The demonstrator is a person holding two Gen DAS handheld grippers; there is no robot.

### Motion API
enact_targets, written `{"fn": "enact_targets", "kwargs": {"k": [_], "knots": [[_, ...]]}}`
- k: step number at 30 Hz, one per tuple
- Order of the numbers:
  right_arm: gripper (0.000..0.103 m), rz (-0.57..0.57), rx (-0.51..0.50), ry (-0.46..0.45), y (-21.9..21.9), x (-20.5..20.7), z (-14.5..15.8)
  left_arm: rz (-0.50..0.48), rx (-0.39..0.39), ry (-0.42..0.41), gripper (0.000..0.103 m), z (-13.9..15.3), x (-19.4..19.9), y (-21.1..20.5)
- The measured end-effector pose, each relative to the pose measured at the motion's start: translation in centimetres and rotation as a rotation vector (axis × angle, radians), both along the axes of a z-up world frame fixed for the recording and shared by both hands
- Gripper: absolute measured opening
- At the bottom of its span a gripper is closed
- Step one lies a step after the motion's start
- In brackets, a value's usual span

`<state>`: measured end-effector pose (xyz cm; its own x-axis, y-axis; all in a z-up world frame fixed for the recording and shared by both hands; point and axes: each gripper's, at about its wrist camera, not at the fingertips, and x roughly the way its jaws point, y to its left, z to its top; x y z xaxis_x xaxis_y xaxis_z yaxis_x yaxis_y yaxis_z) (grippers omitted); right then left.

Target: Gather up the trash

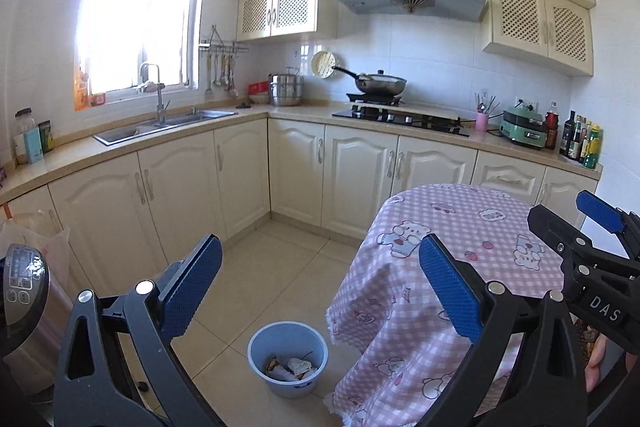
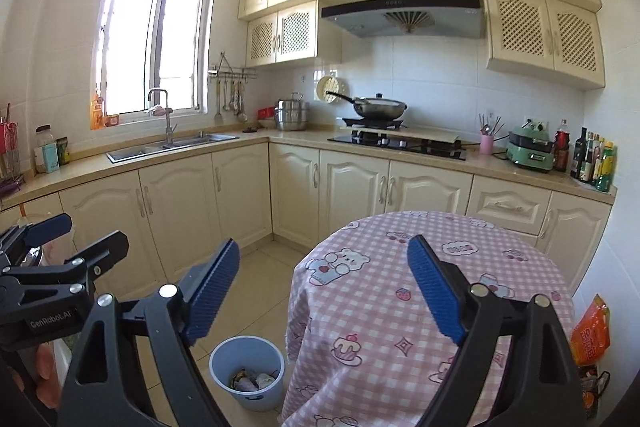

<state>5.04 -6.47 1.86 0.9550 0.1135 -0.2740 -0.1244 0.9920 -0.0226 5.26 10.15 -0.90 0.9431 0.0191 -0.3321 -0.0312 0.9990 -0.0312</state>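
Observation:
A light blue bin [image 1: 287, 363] [image 2: 247, 371] stands on the tiled floor beside the round table, with crumpled paper and wrappers [image 1: 291, 367] [image 2: 251, 381] inside it. My left gripper [image 1: 320, 257] is held up above the floor, open, with nothing between its blue pads. My right gripper [image 2: 323, 259] is open too and empty, raised over the near edge of the table [image 2: 400, 307]. Each gripper shows at the edge of the other's view, the right one [image 1: 568, 219] at far right and the left one [image 2: 72, 231] at far left.
The round table [image 1: 440, 255] wears a pink checked cloth with bears. An L-shaped counter with sink [image 1: 160, 125], hob and wok [image 1: 380, 83] runs behind. An appliance [image 1: 22, 291] stands at left, an orange bag [image 2: 591, 331] at right. Tiled floor [image 1: 280, 267] lies between.

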Motion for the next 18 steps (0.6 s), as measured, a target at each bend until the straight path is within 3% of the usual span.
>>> {"fn": "enact_targets", "kwargs": {"k": [18], "knots": [[0.089, -0.058, 0.008, -0.157, -3.6, -9.1, 2.5, -0.039, 0.051, -0.149, 0.095, 3.0, -6.8, -4.1]]}}
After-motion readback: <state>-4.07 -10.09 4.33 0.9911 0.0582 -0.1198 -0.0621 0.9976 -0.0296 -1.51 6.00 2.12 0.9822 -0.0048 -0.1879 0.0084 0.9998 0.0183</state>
